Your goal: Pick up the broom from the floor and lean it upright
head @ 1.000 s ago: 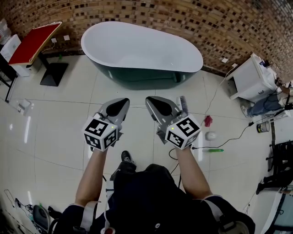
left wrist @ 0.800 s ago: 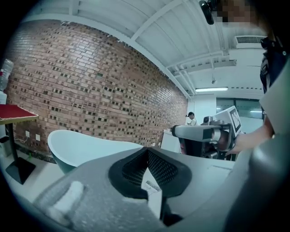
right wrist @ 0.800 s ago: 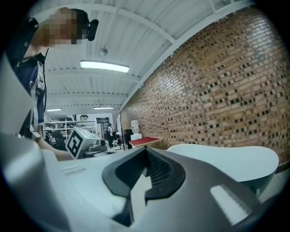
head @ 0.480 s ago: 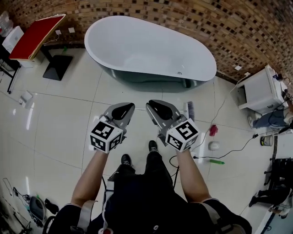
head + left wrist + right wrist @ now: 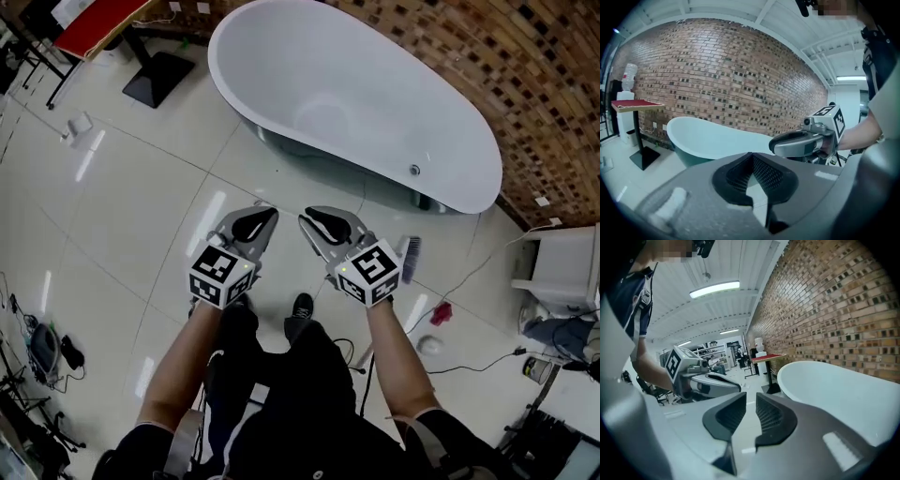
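broom [image 5: 410, 256] lies on the floor just right of your right gripper [image 5: 317, 221], whose empty jaws are opening. left gripper [image 5: 261, 221] is closed, empty. swing right, lower, straddle the handle squarely before closing.

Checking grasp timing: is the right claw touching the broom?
Apart. Right gripper view: right claw opening, only floor between its jaws. Head view: broom lies on the floor beside it.

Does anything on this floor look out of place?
Yes: a broom lies flat on the tiled floor near the bathtub, with a small red item loose beside it.
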